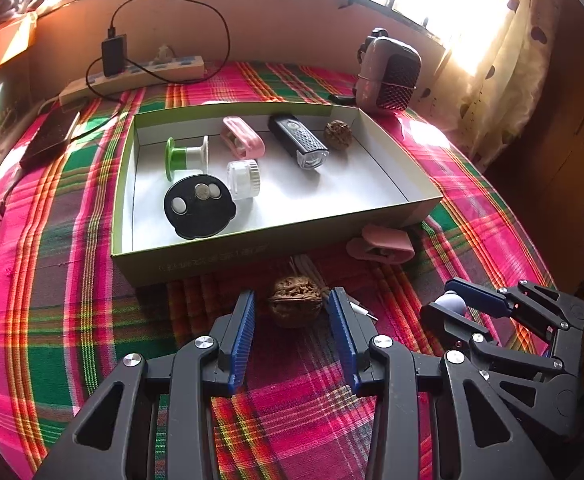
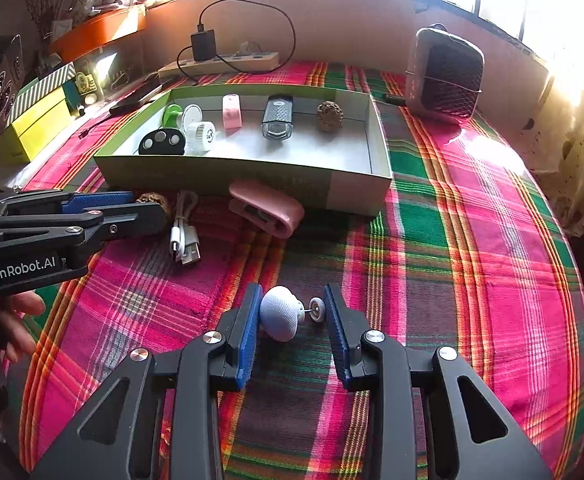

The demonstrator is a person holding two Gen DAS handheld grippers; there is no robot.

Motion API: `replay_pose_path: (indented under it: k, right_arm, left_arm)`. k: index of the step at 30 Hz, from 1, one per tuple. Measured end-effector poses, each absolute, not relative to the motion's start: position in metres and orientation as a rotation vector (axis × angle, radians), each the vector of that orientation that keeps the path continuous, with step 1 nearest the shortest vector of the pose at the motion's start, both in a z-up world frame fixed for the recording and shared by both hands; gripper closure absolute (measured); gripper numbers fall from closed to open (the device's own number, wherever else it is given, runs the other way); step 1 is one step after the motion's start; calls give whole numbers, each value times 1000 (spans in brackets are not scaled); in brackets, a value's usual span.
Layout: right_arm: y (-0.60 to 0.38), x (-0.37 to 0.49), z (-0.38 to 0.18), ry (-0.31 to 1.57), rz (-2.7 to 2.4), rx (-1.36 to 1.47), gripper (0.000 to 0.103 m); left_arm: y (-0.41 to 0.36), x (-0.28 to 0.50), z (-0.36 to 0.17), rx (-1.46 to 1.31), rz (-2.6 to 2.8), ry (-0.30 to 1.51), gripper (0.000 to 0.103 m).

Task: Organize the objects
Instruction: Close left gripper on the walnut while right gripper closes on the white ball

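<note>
The left gripper point(image 1: 292, 304) stands wide, straddling a walnut point(image 1: 295, 305) just before the box's point(image 1: 219, 258) near wall. The right gripper point(image 2: 292, 312) pinches a white knob point(image 2: 279, 318) on the surface point(image 2: 472, 264); open cloth spreads rightward.

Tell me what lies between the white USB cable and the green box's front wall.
Only bare plaid cloth separates the white USB cable from the green box, in the right wrist view; the pink clip sits beside it.

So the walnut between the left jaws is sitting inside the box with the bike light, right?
Not quite. The left wrist view shows that walnut lying on the plaid cloth in front of the box, outside it. The bike light is inside the box.
</note>
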State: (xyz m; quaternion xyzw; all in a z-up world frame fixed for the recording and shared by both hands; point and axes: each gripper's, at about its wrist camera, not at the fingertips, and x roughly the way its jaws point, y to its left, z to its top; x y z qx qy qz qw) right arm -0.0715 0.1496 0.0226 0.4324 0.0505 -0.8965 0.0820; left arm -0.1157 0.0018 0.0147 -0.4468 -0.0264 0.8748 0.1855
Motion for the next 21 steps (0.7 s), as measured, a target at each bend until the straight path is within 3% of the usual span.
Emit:
replay_pose_path:
  k: [21]
  right_arm:
    - [165,-76,23,103,-2681,1291,70]
  left_arm:
    - [6,-120,11,-1280,2495,-71,68]
